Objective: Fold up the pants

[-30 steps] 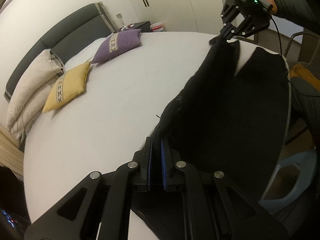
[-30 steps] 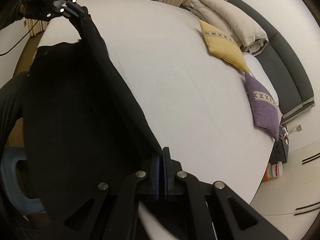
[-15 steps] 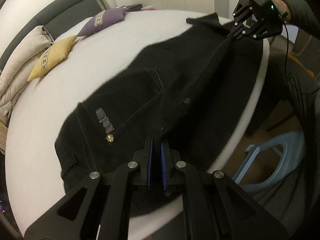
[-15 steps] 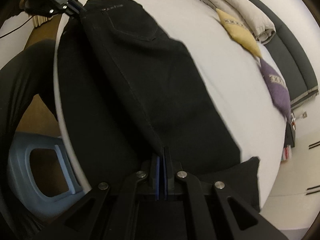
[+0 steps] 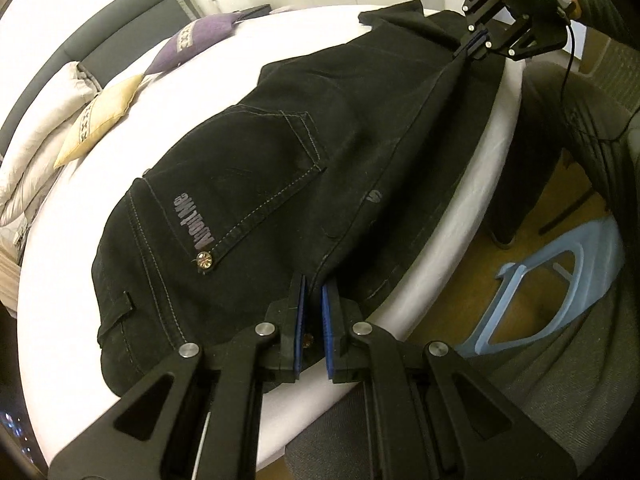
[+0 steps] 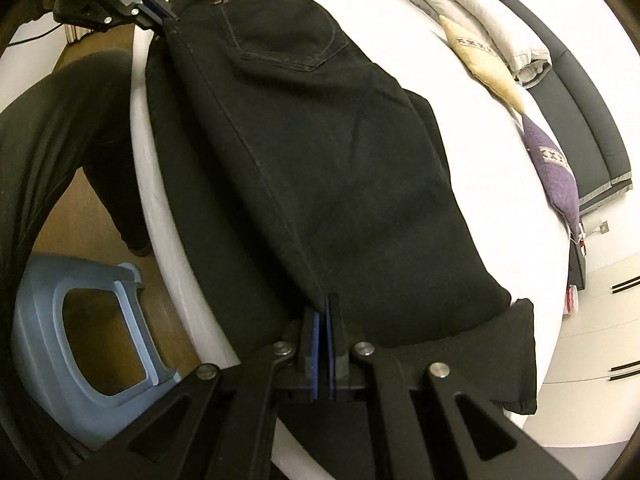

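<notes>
Black jeans (image 5: 304,184) lie folded lengthwise on the near edge of a white bed (image 5: 224,80), back pocket up. My left gripper (image 5: 314,320) is shut on the waist end of their near edge. My right gripper (image 6: 323,340) is shut on the same edge near the leg hems. The jeans (image 6: 328,168) stretch between the two. Each gripper shows in the other's view: the right one (image 5: 476,46) far off at the upper right, the left one (image 6: 158,6) at the upper left.
A yellow pillow (image 5: 100,116), a purple pillow (image 5: 196,40) and white pillows (image 5: 36,136) lie by the grey headboard. A light blue plastic stool (image 5: 560,288) stands on the wooden floor beside the bed. My own legs are close to the bed edge.
Both grippers have swung the jeans from hanging upright down onto the bed. The cloth now lies flat with the pocket up, and the grippers sit lower by the bed edge.
</notes>
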### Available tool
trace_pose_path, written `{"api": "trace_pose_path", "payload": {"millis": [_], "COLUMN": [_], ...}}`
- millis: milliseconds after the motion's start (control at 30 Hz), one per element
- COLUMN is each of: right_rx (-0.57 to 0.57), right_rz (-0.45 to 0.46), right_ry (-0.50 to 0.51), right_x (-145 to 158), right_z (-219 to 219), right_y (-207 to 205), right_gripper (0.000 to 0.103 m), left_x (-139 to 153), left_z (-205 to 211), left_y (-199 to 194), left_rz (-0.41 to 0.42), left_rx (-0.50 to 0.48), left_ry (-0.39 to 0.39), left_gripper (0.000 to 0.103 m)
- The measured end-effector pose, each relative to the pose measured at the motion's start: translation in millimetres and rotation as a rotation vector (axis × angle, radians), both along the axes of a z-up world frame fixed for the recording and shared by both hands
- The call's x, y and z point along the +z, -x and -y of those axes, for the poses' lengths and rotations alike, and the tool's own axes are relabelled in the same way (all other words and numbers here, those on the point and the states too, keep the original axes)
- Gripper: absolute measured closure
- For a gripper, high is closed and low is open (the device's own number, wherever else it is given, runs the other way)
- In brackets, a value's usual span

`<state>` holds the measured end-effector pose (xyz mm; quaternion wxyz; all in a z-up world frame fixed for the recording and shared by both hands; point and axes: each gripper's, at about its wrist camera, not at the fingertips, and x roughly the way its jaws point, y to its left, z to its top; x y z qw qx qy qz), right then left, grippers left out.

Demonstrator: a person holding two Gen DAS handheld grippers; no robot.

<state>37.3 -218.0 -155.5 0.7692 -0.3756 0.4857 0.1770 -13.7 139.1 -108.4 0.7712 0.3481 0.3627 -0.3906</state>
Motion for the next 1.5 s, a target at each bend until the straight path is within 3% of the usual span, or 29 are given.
{"api": "trace_pose_path", "payload": {"millis": [900,1067,1200,1300,1333,1367,1433,1500], "right_rx": [-0.027,-0.011,-0.031,-0.026,-0.026,-0.028,-0.058,-0.114], "right_rz": [0.008,0.025,0.048,0.030,0.024,0.026,0.029,0.013], "right_ry": [0.042,0.092,0.074,0.053,0.037,0.024,-0.016,-0.125], "right_x": [-15,-22,-28,-30,-29,-28,-23,-6], "right_z": [-7,-12,-12,-15,-15,-17,-15,-8], "right_y": [32,33,37,44,46,49,54,56], "right_gripper": [0.099,0.098,0.085,0.049,0.045,0.040,0.039,0.039], "left_x": [-11,-15,-17,-7,-4,0,8,21], "left_z": [-13,-8,-1,1,0,-1,-2,0], "left_y": [2,2,9,12,13,14,16,18], "left_rz": [0.008,0.033,0.045,0.002,-0.008,-0.020,-0.056,-0.075], "left_rx": [-0.064,-0.076,-0.085,-0.090,-0.087,-0.087,-0.079,-0.069], "left_ry": [-0.001,-0.044,-0.097,-0.094,-0.088,-0.082,-0.071,-0.034], "left_gripper": [0.095,0.091,0.084,0.059,0.043,0.039,0.039,0.039]}}
